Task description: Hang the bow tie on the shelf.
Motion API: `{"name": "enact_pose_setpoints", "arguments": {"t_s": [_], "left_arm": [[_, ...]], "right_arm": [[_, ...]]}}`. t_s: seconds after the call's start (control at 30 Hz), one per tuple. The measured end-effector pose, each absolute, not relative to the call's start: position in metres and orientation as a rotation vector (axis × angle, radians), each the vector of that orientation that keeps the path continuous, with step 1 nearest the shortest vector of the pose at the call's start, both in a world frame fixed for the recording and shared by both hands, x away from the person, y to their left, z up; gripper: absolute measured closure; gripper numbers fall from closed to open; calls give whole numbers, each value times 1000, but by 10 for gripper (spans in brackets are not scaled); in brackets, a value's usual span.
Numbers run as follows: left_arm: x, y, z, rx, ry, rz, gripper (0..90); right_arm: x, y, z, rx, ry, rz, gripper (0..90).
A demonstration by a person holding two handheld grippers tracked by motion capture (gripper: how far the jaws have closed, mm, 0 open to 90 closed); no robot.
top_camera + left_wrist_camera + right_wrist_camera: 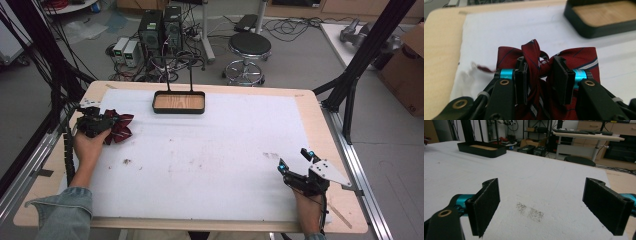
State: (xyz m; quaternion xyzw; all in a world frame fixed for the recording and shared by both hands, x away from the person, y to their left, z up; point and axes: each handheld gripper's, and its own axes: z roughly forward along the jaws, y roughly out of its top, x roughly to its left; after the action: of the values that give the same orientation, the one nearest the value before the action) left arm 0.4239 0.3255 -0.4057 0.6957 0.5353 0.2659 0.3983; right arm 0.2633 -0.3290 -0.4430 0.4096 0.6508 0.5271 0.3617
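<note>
Okay, nearest me the right gripper (295,161) rests at the table's near right on the white mat (210,165); jaws wide apart, nothing between them, smudge on the mat just ahead; farther off at the left edge, my left gripper (539,81) has its jaws squeezed on the bunched middle of the red striped bow tie (571,58), which lies on the mat; I judge this the grasp step, lift not begun; next move calls for a firm hold and carry toward the black tray (178,110) at the far centre.
</note>
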Motion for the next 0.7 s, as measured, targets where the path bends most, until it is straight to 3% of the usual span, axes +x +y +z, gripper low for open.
{"name": "enact_pose_setpoints", "arguments": {"t_s": [0.33,0.7], "left_arm": [[428,304,-346,1804,1100,589,658],[449,283,-314,1811,886,456,658]], "right_arm": [[263,-329,-443,1056,1676,1359,134],[264,-329,-443,1059,1678,1361,134]]}}
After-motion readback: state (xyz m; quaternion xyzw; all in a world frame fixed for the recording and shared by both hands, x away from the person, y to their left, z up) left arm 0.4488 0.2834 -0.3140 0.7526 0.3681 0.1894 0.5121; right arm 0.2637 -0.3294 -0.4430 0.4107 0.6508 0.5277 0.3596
